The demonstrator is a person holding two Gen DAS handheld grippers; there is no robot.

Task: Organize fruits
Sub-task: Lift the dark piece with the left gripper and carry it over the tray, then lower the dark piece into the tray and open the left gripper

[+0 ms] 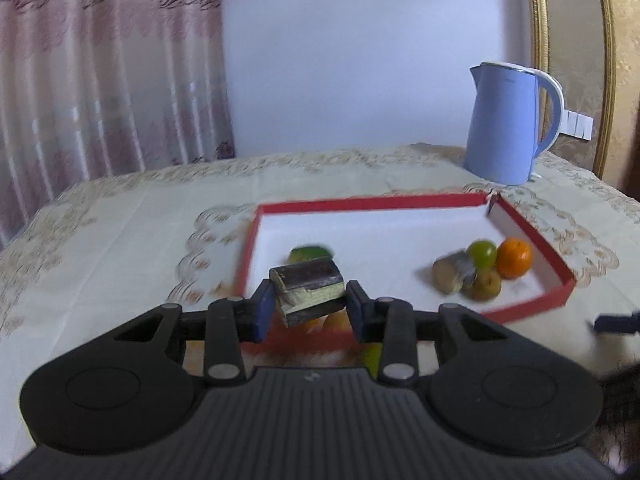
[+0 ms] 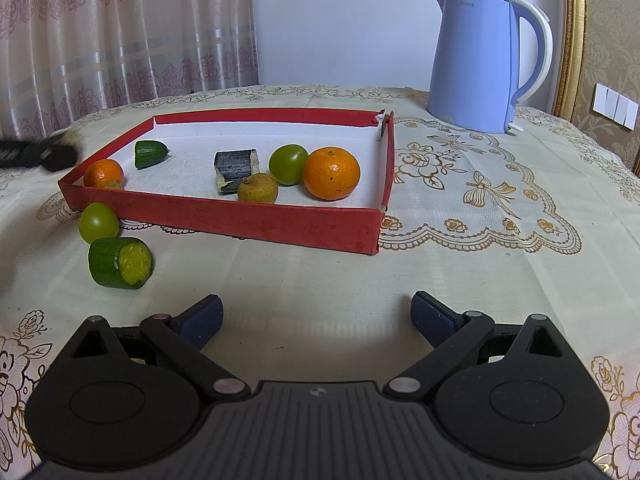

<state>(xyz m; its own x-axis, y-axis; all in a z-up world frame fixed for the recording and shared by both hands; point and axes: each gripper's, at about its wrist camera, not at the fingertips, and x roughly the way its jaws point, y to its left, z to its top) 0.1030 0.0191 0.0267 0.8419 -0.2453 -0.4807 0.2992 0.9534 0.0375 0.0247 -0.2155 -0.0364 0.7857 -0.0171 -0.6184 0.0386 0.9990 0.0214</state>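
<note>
Left gripper (image 1: 308, 307) clenches a dark sugarcane chunk (image 1: 307, 289) at frame centre; right gripper (image 2: 316, 320) is released. Red tray (image 2: 256, 222) holds approx six pcs; green fruit (image 2: 98, 221) & cucumber piece (image 2: 120, 263) wait lower left.

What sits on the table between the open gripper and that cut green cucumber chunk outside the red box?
Nothing: in the right wrist view, only bare tablecloth lies between the right gripper and the cucumber chunk.

Plain pale wall (image 2: 340, 20) at far centre, patterned pink curtain (image 2: 120, 32) at far left, gold-framed panel (image 2: 576, 40) and white wall switches (image 2: 616, 106) at right, cream embroidered tablecloth (image 2: 460, 240) below.
</note>
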